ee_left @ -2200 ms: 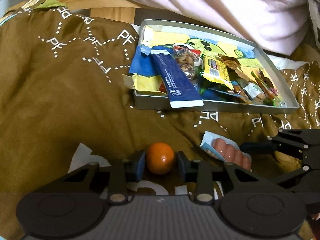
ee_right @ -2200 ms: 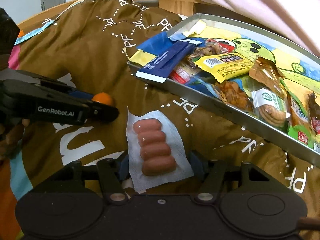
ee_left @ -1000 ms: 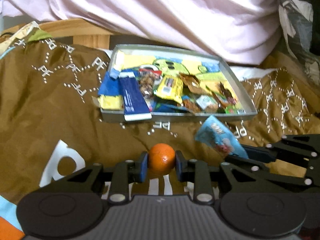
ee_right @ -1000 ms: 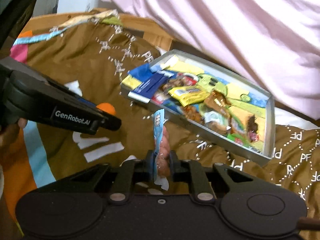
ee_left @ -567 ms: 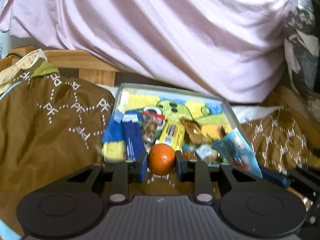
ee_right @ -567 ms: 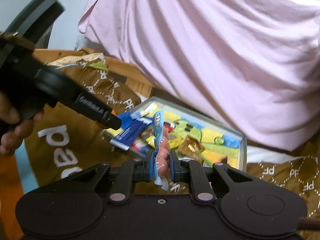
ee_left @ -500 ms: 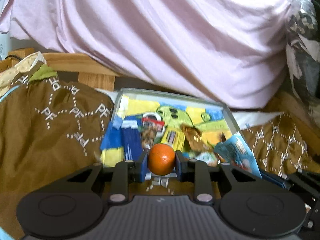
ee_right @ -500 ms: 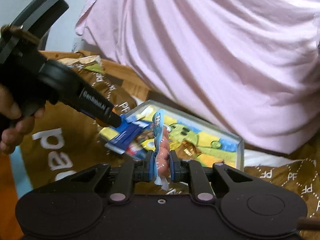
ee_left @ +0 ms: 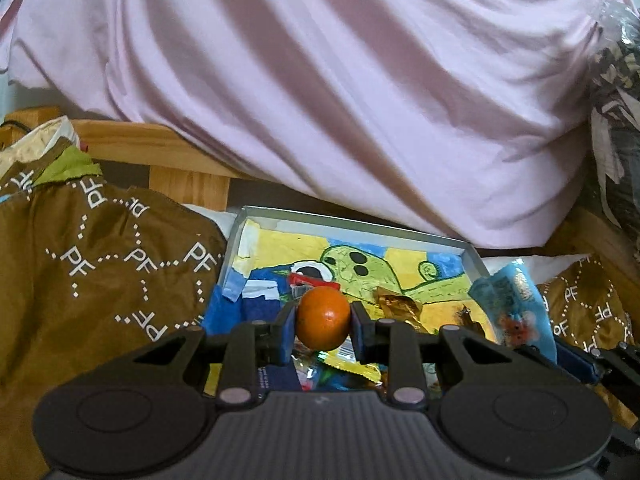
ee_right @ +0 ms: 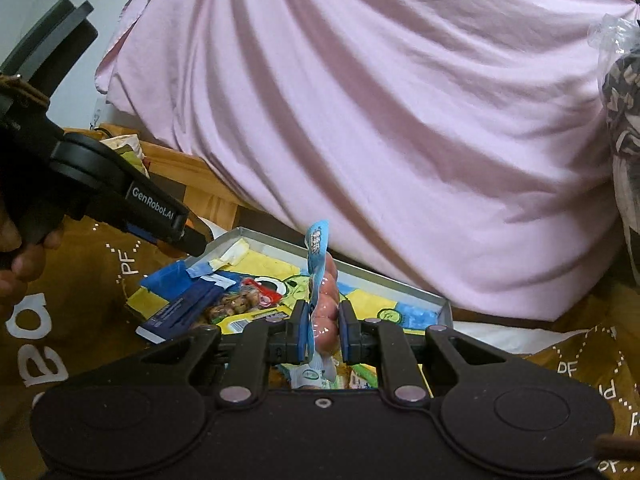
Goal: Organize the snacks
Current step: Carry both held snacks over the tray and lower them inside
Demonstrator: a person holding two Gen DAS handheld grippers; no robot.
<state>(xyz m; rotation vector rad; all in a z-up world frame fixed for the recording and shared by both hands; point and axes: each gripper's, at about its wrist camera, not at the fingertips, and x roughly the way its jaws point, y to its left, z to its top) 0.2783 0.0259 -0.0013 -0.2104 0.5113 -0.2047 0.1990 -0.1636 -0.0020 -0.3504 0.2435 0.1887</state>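
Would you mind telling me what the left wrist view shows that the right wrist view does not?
Only the left wrist view shows the orange clamped between the left gripper jaws, and the printed blue face of the sausage packet.

Only the right wrist view shows the person's hand on the left gripper's handle, and the pink sausages seen edge-on in the right gripper.

Both show the metal tray of snacks, the brown cloth and the pink sheet behind.
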